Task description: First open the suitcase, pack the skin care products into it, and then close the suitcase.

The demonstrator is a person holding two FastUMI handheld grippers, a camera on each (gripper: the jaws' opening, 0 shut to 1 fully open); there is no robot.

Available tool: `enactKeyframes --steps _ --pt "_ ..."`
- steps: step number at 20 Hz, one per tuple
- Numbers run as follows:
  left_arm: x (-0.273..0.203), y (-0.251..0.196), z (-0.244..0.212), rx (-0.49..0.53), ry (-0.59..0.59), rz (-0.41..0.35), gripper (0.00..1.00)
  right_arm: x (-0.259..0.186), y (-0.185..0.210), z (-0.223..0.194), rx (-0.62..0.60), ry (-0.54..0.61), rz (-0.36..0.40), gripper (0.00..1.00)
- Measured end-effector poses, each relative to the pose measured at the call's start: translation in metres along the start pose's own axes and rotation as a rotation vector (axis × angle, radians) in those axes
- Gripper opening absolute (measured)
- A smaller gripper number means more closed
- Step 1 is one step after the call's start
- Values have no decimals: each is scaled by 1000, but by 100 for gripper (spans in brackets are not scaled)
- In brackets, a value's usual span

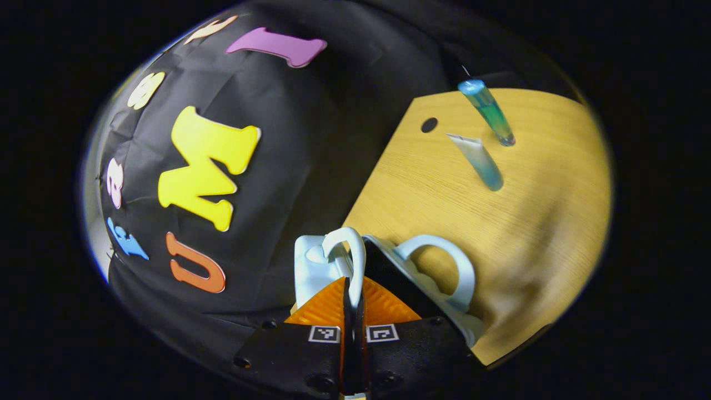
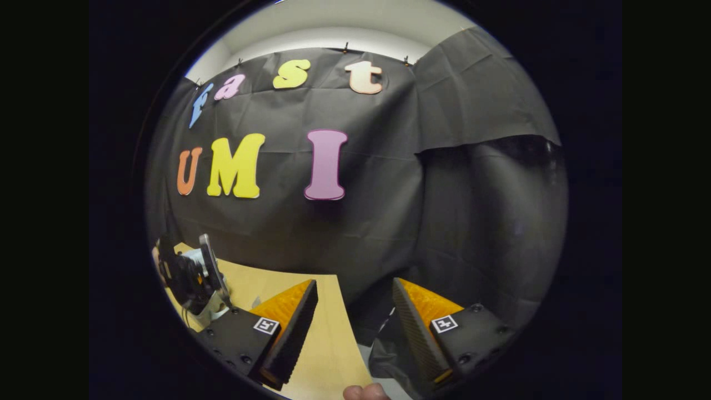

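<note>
Suitcase (image 1: 422,278) handle (image 1: 350,250) pinched in left tool (image 1: 352,311) (lid raised); right tool (image 2: 355,328) agape.

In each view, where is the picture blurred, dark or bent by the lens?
Left gripper view: the table blurs at lower right, its edges curve from the lens, and the two tubes stay fairly sharp. Right gripper view: the cloth wall falls into dark shadow on the right; the ceiling strip is bright.

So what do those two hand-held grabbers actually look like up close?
Each is a black block ending in two wedge-shaped fingers with ribbed faces. The left gripper carries a small square black-and-white pattern sticker at the base of each finger, held on with dark screws. The right gripper has the same stickers and screws, and its fingers have finely ridged inner faces.
</note>
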State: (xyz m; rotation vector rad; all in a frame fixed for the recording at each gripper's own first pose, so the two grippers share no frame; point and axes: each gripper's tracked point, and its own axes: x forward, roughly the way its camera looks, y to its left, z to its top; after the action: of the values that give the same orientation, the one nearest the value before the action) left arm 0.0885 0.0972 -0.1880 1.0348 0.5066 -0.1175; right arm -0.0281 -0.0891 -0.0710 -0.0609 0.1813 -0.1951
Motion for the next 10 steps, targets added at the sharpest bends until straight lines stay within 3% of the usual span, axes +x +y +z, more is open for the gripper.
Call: enactKeyframes --steps 4,10 --pt "-27 101 -28 -262 -89 128 3 3 34 12 0 -6 57 81" --pt "-16 217 -156 -540 -73 269 3 0 88 28 -39 -18 139 81"
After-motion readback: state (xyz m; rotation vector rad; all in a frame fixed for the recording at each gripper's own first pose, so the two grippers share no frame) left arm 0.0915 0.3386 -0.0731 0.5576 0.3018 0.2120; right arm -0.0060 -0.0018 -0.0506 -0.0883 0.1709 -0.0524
